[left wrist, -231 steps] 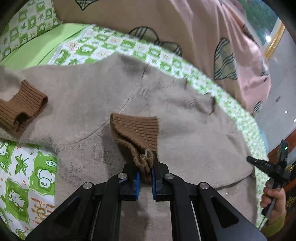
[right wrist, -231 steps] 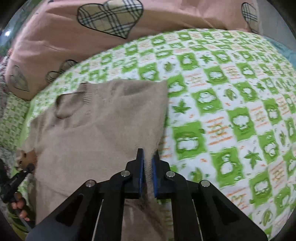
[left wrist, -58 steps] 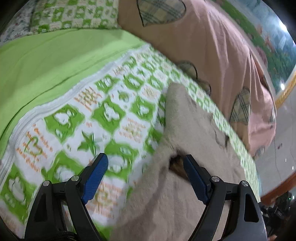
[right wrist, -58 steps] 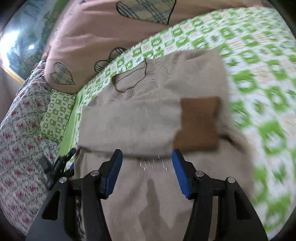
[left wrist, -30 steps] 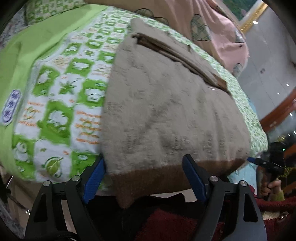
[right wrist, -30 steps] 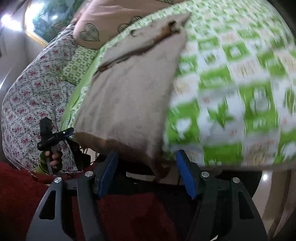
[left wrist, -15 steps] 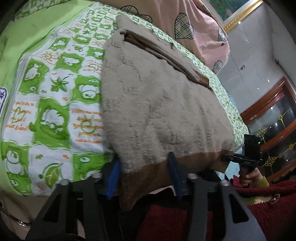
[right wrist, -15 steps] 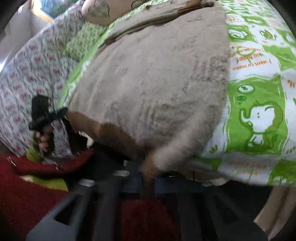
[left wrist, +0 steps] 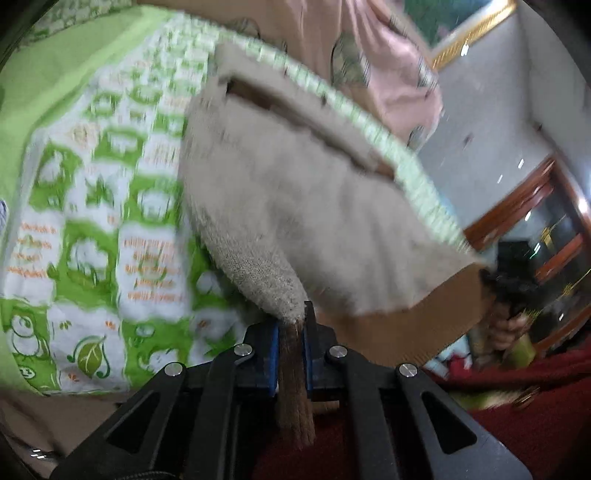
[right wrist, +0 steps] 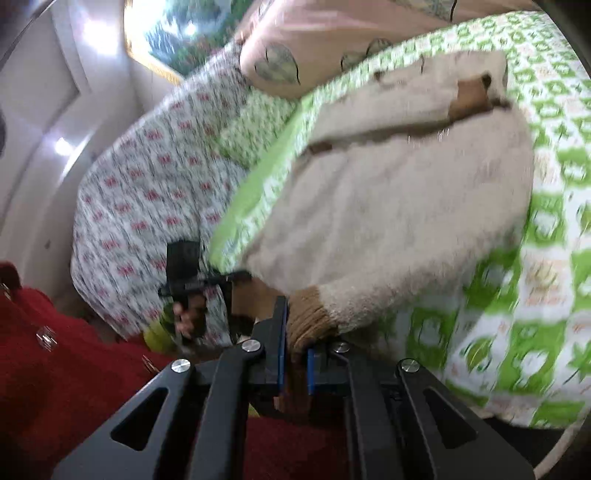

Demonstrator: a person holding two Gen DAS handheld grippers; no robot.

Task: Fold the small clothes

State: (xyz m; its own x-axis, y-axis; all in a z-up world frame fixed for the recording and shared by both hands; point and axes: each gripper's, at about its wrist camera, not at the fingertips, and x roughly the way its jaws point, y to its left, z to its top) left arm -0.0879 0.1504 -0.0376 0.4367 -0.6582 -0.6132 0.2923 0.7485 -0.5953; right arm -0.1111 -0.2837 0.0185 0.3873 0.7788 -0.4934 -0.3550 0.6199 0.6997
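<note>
The sweater (left wrist: 314,206) is a fuzzy beige knit with a darker brown ribbed hem (left wrist: 417,317), and it lies on the green-and-white printed sheet (left wrist: 92,229) of a bed. Its sleeves are folded across the chest, and a brown cuff (right wrist: 471,94) shows at 1 o'clock in the right wrist view. The hem end is lifted off the mattress edge, stretched between the two tools.

The left gripper (left wrist: 291,354) is clamped nearly closed on one hem corner, brown rib pinched between its blue pads. The right gripper (right wrist: 295,360) is likewise squeezed onto the other hem corner (right wrist: 308,314).

A pink quilt with checked hearts (left wrist: 369,48) is bunched at 12 o'clock beyond the sweater. A floral bedcover (right wrist: 147,199) sits at 9 o'clock in the right wrist view, with a framed painting (right wrist: 177,33) at 11 o'clock. The person's red clothing (right wrist: 66,369) fills the lower left. Both views are motion-blurred.
</note>
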